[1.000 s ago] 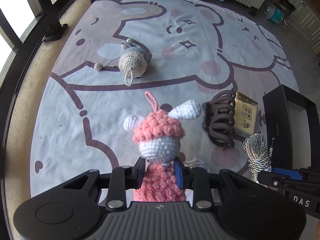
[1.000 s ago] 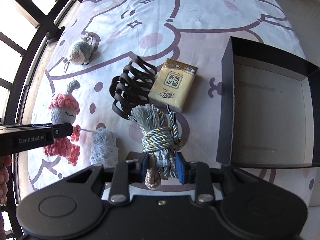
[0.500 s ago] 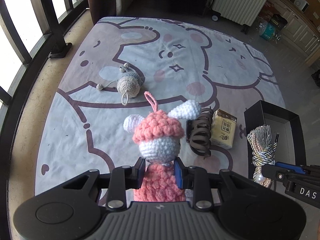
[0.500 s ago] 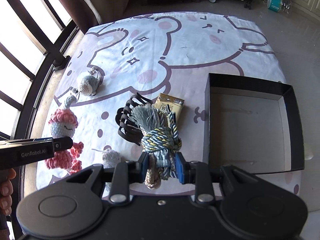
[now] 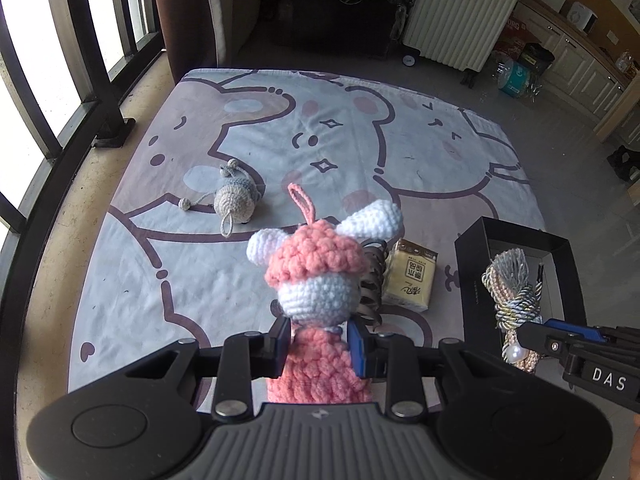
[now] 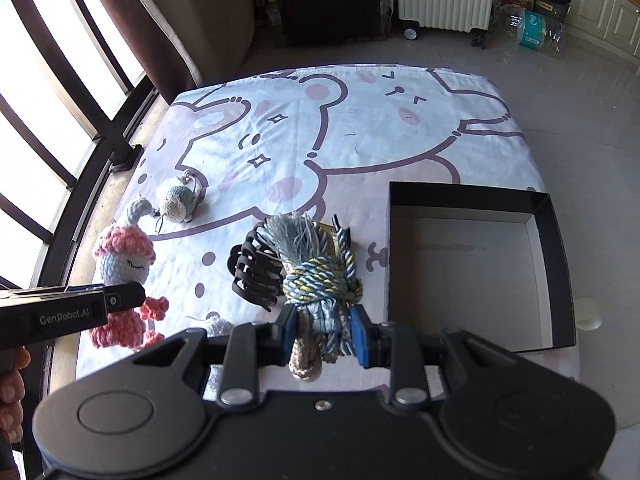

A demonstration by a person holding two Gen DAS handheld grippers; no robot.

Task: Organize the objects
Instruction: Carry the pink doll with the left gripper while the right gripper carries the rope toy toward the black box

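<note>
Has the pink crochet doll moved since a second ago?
Yes. The pink crochet doll, held in the left tool, has risen off the blanket, which now looks farther below.

- Pink and white crochet doll: hanging loop on top, held upright off the sheet.
- Knotted blue-grey and beige tassel cord: held aloft, fringe pointing away.
- Grey crochet mouse: lying on the sheet.
- Dark claw hair clip: beside the yellow tissue pack.
- Black box: open, white inside.
</note>
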